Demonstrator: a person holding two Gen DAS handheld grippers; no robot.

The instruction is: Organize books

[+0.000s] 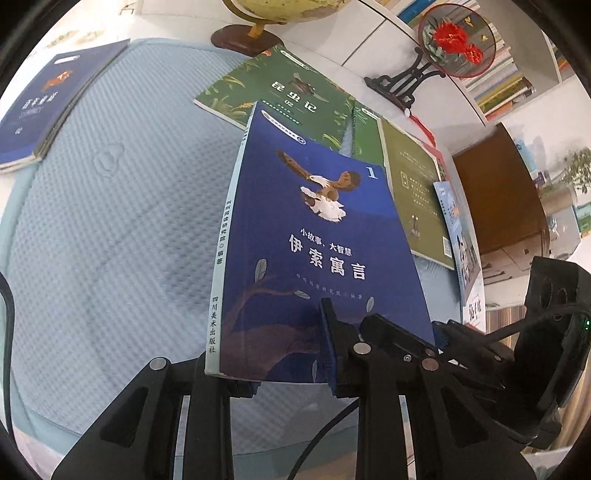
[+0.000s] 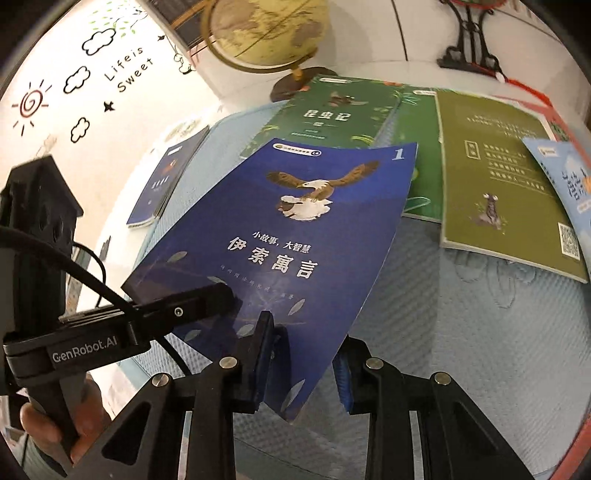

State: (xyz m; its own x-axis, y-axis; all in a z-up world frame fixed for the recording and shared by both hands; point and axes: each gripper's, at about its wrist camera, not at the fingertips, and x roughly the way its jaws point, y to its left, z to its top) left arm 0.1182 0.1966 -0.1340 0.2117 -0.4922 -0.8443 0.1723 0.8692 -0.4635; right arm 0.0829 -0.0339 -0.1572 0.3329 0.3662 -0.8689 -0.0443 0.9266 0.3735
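Observation:
A dark blue book with an eagle on its cover (image 1: 321, 236) (image 2: 295, 229) is lifted at a tilt above the light blue quilted mat (image 1: 110, 229) (image 2: 498, 332). My left gripper (image 1: 280, 369) is shut on its bottom edge near the spine; one blue pad lies on the cover and the other finger is hidden behind the book. My right gripper (image 2: 303, 354) is shut on the bottom edge nearer the free corner, with a pad on each face. Each view also shows the other gripper: the right gripper (image 1: 424, 343) and the left gripper (image 2: 218, 295).
On the mat lie a green insect book (image 1: 280, 92) (image 2: 332, 110), an olive book showing its back cover (image 1: 413, 192) (image 2: 498, 184), a light blue book (image 1: 458, 229) (image 2: 569, 177) and another dark blue book (image 1: 44, 107) (image 2: 166, 184). A globe (image 1: 251, 33) (image 2: 266, 29) and a fan ornament (image 1: 454, 40) stand behind.

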